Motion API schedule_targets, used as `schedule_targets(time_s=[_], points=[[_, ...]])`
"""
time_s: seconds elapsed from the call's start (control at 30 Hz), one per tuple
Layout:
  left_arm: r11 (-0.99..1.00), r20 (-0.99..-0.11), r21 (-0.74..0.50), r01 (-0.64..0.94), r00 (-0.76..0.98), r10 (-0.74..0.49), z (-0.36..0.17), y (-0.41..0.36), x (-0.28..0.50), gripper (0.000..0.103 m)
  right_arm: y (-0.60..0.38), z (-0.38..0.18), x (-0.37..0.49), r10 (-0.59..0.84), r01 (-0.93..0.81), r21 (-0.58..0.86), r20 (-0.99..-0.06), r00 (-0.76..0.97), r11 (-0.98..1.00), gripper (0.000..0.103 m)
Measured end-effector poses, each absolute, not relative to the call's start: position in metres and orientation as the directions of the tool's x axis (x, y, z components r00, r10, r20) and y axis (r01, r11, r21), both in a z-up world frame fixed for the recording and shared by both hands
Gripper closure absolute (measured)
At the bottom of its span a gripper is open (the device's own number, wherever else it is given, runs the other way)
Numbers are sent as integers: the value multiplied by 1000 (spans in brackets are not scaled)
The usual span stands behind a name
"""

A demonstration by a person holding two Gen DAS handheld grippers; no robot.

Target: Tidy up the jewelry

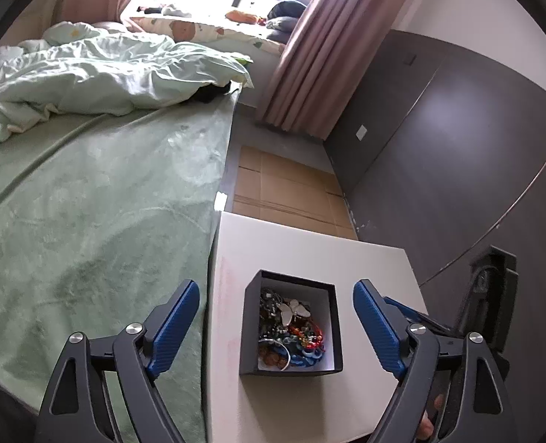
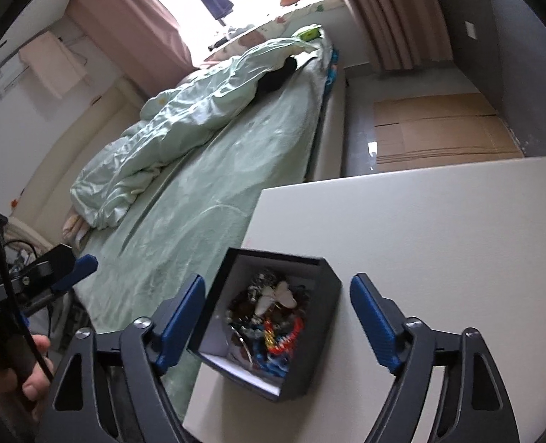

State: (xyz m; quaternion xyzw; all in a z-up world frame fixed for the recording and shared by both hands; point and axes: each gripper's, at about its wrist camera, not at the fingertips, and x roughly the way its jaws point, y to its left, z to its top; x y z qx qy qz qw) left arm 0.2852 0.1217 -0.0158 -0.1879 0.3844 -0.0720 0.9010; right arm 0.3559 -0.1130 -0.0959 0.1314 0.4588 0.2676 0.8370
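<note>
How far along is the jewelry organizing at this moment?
Done: nothing visibly sorted; the jewelry lies tangled in the black box on the white table. In hand: nothing; the left gripper and right gripper hover open above the box. Left: taking pieces out and arranging them.

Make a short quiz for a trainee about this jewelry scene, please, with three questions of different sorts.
1. True or false: the box stands on the bed.
2. Which describes the left claw? A) open, above the box B) shut on a necklace C) shut, empty
3. Fill in: the white butterfly lies ___ the box.

Key:
1. False; it stands on the white table.
2. A; the right claw is open too.
3. Inside, on the beads.
</note>
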Motion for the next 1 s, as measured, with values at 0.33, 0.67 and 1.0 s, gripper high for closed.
schedule_targets(time_s=[0.33,0.67,1.0], points=[[934,-648,-356,1,720,-248,-8,91,249,3,-143,-72,308,434,-280,333,-740,514,900,0],[947,-601,-317,48,762,-240,17,63,199,0,-193,-57,240,323,-166,280,-743,586,946,0],[961,-549,-269,64,810,-208,34,48,141,0,-219,-19,172,263,-137,233,-699,665,963,0]])
